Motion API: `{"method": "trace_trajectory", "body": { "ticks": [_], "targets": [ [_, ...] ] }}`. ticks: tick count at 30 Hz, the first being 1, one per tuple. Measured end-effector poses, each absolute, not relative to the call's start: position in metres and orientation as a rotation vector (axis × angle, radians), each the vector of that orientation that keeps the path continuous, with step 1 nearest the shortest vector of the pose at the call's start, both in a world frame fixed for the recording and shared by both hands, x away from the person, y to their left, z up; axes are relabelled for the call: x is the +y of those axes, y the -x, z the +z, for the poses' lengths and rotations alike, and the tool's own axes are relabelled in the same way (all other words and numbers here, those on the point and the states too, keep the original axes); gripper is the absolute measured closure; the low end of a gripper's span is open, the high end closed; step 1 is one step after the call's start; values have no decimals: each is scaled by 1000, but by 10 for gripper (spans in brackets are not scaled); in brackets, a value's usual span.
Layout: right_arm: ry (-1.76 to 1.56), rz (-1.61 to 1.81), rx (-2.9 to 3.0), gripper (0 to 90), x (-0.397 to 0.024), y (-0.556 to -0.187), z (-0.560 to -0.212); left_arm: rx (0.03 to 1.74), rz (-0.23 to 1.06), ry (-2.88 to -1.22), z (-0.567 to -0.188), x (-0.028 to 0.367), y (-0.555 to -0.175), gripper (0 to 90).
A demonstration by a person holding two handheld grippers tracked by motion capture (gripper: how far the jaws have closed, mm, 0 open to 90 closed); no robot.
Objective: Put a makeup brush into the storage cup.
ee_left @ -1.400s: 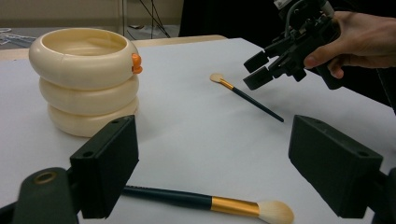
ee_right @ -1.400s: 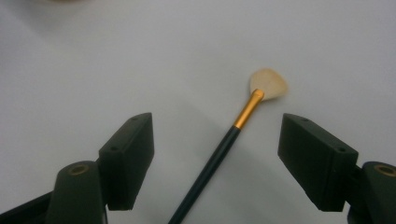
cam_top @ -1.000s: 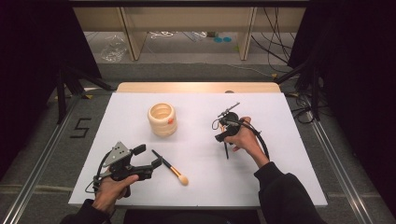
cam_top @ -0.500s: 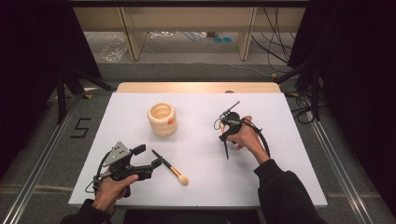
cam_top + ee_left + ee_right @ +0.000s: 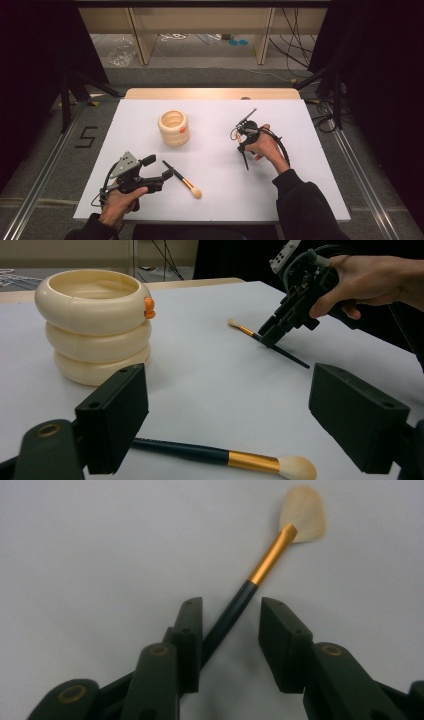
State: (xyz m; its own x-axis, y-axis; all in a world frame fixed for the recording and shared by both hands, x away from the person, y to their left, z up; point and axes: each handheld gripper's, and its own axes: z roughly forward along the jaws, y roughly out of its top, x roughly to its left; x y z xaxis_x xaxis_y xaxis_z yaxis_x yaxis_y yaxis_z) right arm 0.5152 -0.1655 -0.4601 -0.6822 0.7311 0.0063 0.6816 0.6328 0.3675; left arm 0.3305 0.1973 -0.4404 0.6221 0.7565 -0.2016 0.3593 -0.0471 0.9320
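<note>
A cream ringed cup (image 5: 173, 127) (image 5: 92, 325) stands upright at the middle left of the white table (image 5: 215, 200). My right gripper (image 5: 243, 146) (image 5: 272, 335) (image 5: 230, 620) points down over a thin brush (image 5: 245, 161) (image 5: 272, 555) with a dark handle, gold ferrule and pale bristles. Its jaws have just been closing. The handle lies between them, against one pad, with a gap to the other. My left gripper (image 5: 159, 167) (image 5: 227, 415) stands open near the front left. A second, thicker brush (image 5: 182, 180) (image 5: 220, 455) lies flat on the table just beside its jaws.
A wooden strip (image 5: 210, 93) runs along the table's far edge. Beyond it are shelf legs and loose cables on the floor. Metal rails (image 5: 45, 170) flank the table on both sides.
The right hand has shifted only slightly over the thin brush. The left hand, the cup and the thicker brush are where they were.
</note>
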Motion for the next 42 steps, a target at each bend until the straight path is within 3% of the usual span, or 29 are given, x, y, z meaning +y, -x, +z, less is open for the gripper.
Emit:
{"method": "trace_trajectory", "body": {
  "ticks": [19, 42],
  "targets": [
    [-1152, 415, 2788, 805, -173, -522, -457, 930, 416, -1644, -440, 197, -330, 160],
    [-1125, 245, 2858, 825, -161, -532, -453, 931, 424, -1643, -439, 197, -331, 161]
  ]
}}
